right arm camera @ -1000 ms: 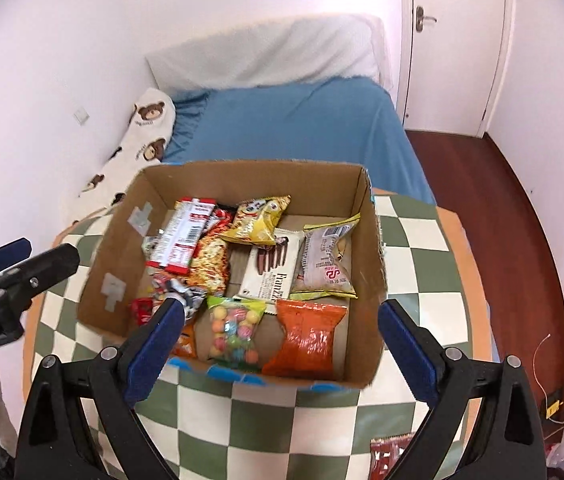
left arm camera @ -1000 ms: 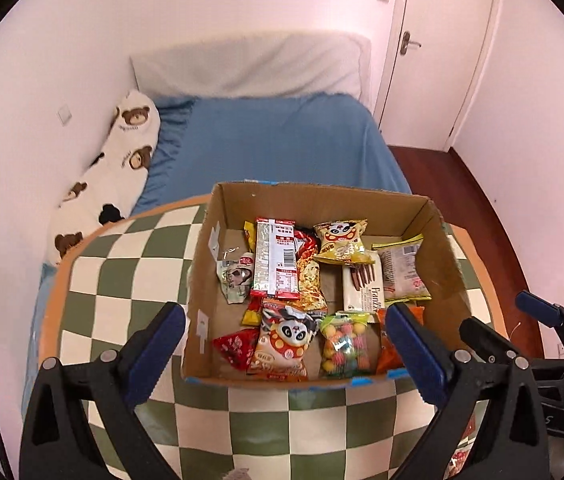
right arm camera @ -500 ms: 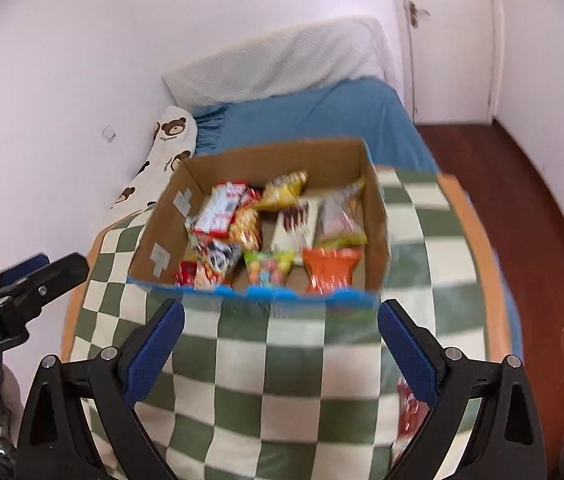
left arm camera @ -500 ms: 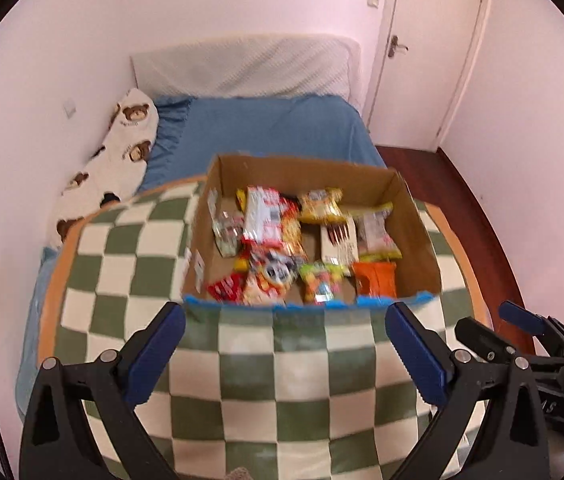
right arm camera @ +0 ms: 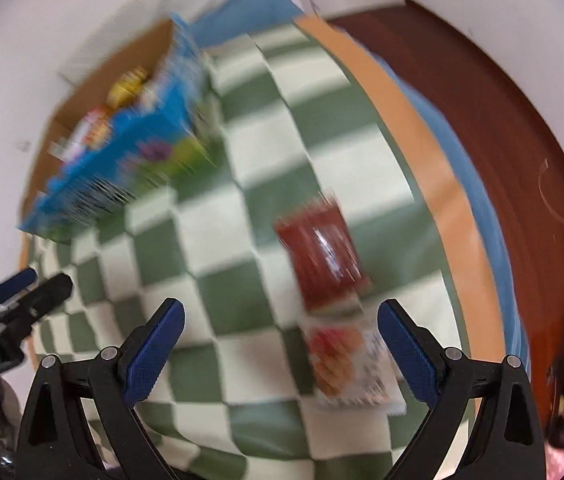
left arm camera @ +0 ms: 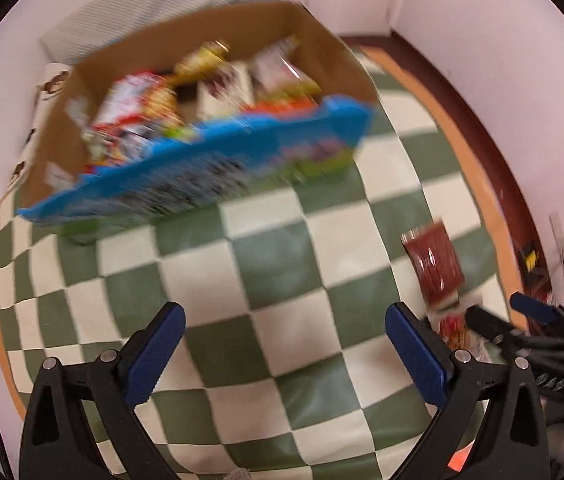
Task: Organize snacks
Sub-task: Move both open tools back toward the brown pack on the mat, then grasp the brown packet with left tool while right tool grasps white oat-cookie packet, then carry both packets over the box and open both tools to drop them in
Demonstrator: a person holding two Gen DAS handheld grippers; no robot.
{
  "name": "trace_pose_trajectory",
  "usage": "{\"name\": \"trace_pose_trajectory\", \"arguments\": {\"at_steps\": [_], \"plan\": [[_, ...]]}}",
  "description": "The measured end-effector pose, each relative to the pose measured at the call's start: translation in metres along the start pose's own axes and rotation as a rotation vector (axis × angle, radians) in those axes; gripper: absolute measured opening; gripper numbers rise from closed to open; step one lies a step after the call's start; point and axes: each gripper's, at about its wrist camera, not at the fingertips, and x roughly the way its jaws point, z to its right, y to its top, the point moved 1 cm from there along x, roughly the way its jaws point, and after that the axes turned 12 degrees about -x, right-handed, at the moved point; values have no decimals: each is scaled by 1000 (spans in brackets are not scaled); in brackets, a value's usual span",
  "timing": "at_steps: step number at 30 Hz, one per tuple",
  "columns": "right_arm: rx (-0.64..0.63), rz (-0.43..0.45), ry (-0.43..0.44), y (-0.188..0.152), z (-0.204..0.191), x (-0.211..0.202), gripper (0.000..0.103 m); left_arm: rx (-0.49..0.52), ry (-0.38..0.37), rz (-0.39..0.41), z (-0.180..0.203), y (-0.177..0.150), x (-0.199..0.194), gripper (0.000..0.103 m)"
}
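Green-and-cream checked cloth covers the round surface (left arm camera: 282, 264) before you. From the left wrist view, your left gripper (left arm camera: 283, 354) hangs wide and empty above it. The brown cardboard box with a blue printed front (left arm camera: 198, 128) sits at the far edge, already packed with snack packets, presumably as the collecting bin. A dark red snack packet (left arm camera: 433, 266) lies loose to the right, near your right gripper (left arm camera: 517, 316). From the right wrist view, that gripper (right arm camera: 280, 344) is spread wide too, aimed at the red packet (right arm camera: 321, 256) and a white-and-red snack packet (right arm camera: 347, 364) just below it. Half a second ago both cameras framed the box; now they have swung down toward the loose packets.
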Motion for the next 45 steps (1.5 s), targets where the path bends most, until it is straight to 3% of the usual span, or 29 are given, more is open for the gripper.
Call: {"name": "trace_pose_trajectory", "arguments": {"at_steps": [5,11,14,22,25,28,31,32,37,41,45], "plan": [[49,-124,-24,-32,20,55,97,60,32,-105,25,-15,38,103],[-13,-114,-93,-43,28,76,69,75,45,-181,44,-17,63,103],[8,-89,-89,-48,41,69,59,59,10,-232,61,-10,73,103],[124,-58,-101,-60,96,51,58,-77,-182,-422,126,15,126,102],[134,-55,-98,-61,106,48,58,-122,-203,-480,143,18,153,102],[162,-52,-73,-63,115,49,59,-128,-174,-453,150,17,161,94],[183,-60,-54,-62,121,53,60,-64,-133,-385,153,13,152,61],[186,-61,-49,-61,123,53,61,-43,-128,-376,153,14,148,55],[138,-74,-61,-55,114,59,64,22,-76,-325,139,15,132,55],[76,-68,-63,-50,99,59,57,38,-44,-291,105,7,115,55],[38,-61,-13,-44,74,59,54,1,-47,-284,61,0,96,55]]}}
